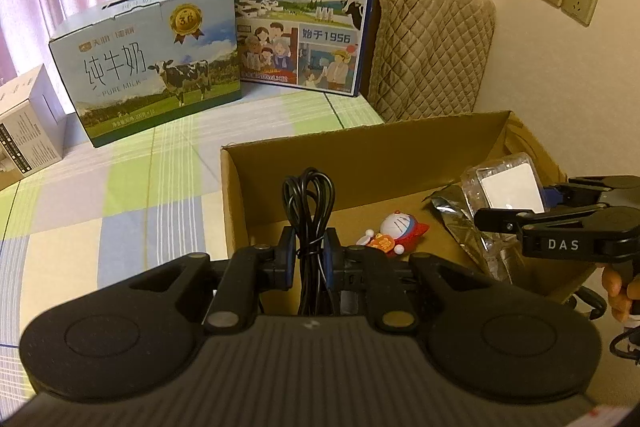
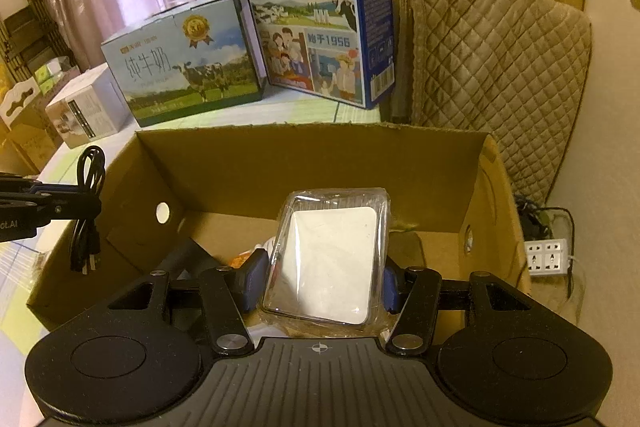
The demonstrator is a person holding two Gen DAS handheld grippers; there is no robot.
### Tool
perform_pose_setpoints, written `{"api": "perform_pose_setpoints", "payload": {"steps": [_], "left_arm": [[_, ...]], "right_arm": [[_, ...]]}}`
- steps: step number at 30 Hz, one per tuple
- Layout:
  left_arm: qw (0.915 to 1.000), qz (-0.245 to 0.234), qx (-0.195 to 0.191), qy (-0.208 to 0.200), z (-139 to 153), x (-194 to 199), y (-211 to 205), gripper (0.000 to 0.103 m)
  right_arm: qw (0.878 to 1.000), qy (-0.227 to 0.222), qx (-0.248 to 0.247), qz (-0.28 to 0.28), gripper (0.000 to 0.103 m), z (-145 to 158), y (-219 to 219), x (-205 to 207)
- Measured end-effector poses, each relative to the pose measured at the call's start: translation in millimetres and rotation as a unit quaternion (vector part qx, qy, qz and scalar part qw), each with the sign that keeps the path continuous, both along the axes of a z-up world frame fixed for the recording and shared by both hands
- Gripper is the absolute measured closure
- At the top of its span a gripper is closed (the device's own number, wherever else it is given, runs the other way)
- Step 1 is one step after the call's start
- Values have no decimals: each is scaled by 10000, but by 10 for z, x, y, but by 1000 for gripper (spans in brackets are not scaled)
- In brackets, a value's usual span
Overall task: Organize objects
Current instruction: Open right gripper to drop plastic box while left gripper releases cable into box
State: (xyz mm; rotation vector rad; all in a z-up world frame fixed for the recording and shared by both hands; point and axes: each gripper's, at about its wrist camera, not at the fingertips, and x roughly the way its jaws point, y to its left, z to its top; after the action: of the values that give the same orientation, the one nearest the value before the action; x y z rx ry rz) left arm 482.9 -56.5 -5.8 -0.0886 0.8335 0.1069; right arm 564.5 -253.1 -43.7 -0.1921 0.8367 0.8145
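Cardboard box [image 2: 248, 163] sits open-topped on the checked table [image 1: 100, 195], clearly the collection bin, both tongs hover over it. Left tongs [image 1: 310, 255] narrow, clamped on bundled black cable [image 1: 308, 203], loops sticking up above the pads, plug ends dangling below in right view; held at box's left wall, looks ready to lower in. Right tongs [image 2: 320, 283] closed on clear-wrapped white packet [image 2: 332, 259], gripped by its side edges, flat face up, over box middle. Already inside: small cat toy [image 1: 394, 233] and silver foil bag [image 1: 460, 219] on box floor. Two milk cartons [image 1: 152, 59] stand behind box, untouched. Judgement: both items mid-drop-off; release low to avoid landing on toy.
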Motion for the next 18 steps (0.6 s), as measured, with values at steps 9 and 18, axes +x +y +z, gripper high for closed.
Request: {"api": "perform_pose_setpoints", "payload": {"steps": [9, 18], "left_arm": [[9999, -1, 0, 147, -98, 126, 23, 92], [9996, -28, 24, 295, -221, 275, 39, 92]], "right_arm": [[9997, 43, 172, -141, 49, -32, 36, 147], [9993, 191, 181, -261, 48, -95, -47, 206]]}}
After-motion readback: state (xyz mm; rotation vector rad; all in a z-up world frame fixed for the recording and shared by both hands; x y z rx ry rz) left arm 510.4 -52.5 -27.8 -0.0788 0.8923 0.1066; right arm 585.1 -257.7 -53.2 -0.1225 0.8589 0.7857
